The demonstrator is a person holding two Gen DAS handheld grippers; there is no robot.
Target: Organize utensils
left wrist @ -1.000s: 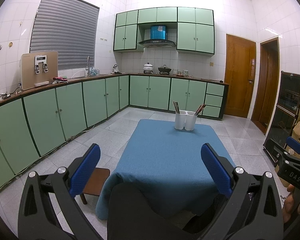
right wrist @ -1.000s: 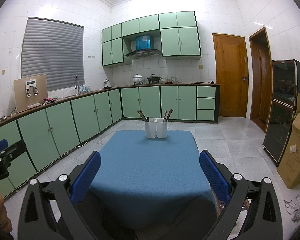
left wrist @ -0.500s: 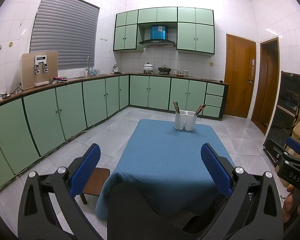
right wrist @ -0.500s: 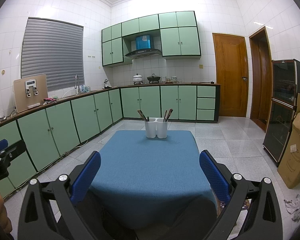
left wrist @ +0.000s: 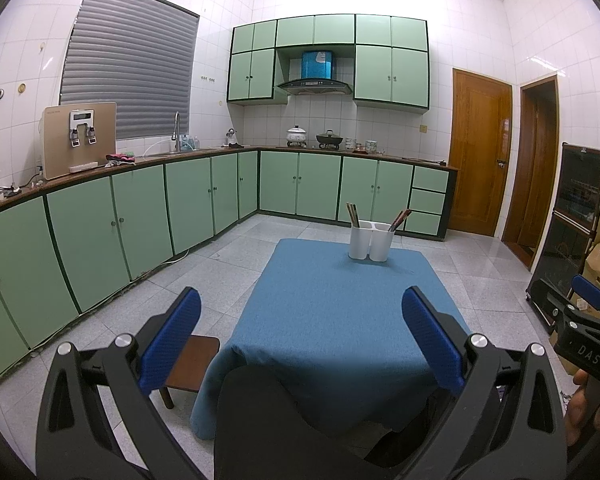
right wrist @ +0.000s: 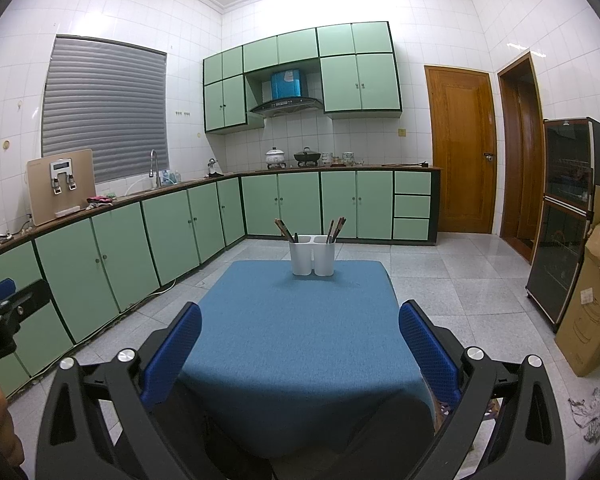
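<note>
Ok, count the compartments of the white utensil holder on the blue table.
2: a left compartment holding dark sticks that lean left, and a right compartment holding sticks that lean right. Both adjoin at the table's far end.

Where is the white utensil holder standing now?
The white utensil holder stands at the far end of the blue-covered table, near the middle, well beyond both open grippers.

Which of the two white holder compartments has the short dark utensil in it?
The left compartment: a short dark utensil stands beside its chopsticks. The right compartment shows chopsticks only.
</note>
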